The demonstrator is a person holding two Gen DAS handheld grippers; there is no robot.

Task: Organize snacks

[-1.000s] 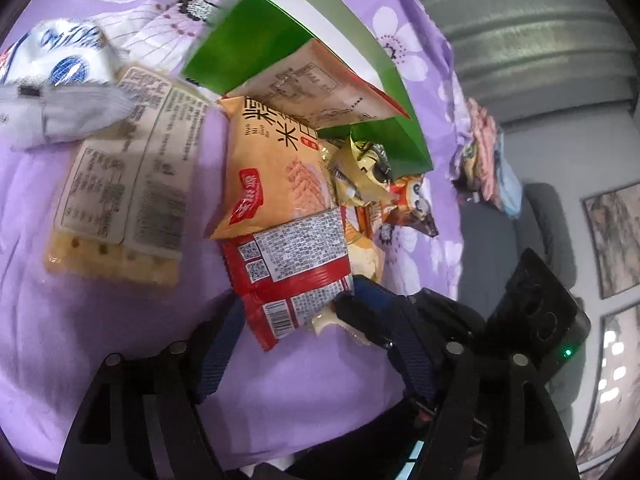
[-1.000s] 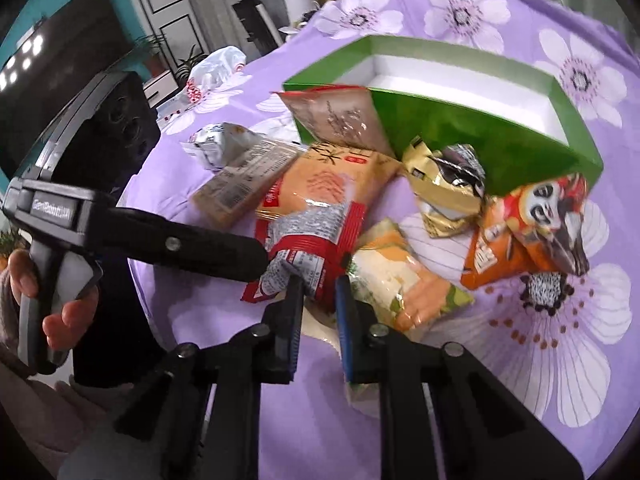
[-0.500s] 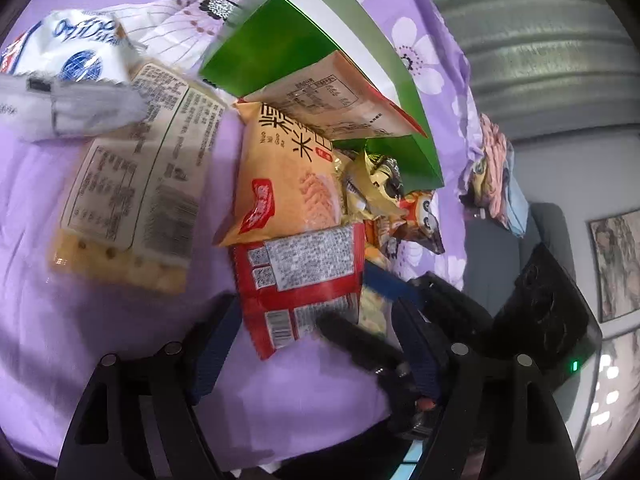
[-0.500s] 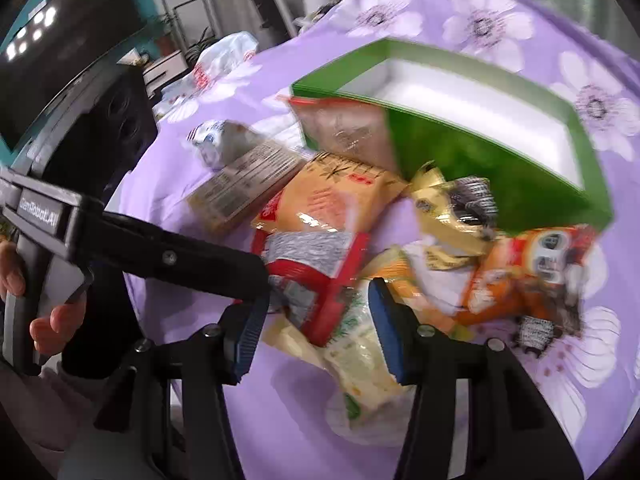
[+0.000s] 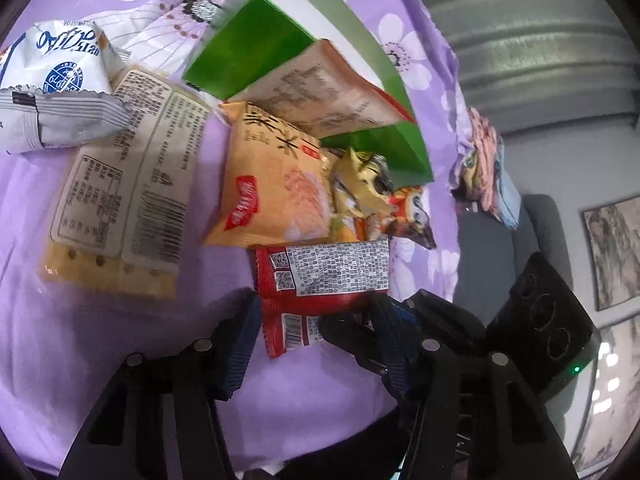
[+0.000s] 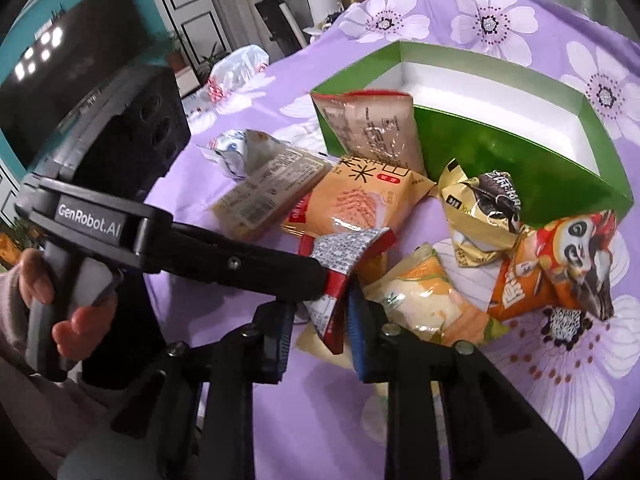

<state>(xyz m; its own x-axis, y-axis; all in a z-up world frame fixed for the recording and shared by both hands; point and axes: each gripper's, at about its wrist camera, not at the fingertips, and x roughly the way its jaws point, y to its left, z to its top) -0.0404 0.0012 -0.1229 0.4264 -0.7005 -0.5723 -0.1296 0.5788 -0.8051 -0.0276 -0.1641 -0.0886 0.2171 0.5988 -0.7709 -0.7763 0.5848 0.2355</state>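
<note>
A red snack packet point(image 5: 320, 280) lies at the near edge of a pile of snacks on the purple flowered cloth. My left gripper point(image 5: 312, 344) is open with its fingers on either side of the packet's near end. My right gripper point(image 6: 320, 328) is open too, its jaws around the same red packet point(image 6: 340, 264), whose end stands up between them. The green box point(image 6: 500, 128) with a white inside stands open behind the pile; it also shows in the left wrist view point(image 5: 256, 52). An orange packet point(image 5: 276, 184) lies just beyond the red one.
A long cracker pack point(image 5: 124, 184) and a white-blue packet point(image 5: 56, 80) lie to the left. A panda packet point(image 6: 560, 260), a gold packet point(image 6: 484, 208) and a yellow-green packet point(image 6: 424, 300) lie to the right. The table edge and a sofa point(image 5: 500, 248) are on the right.
My right gripper was shut a second ago; it opened and now has its jaws around the red packet. My left gripper moved forward around the packet's near end, which lifted.
</note>
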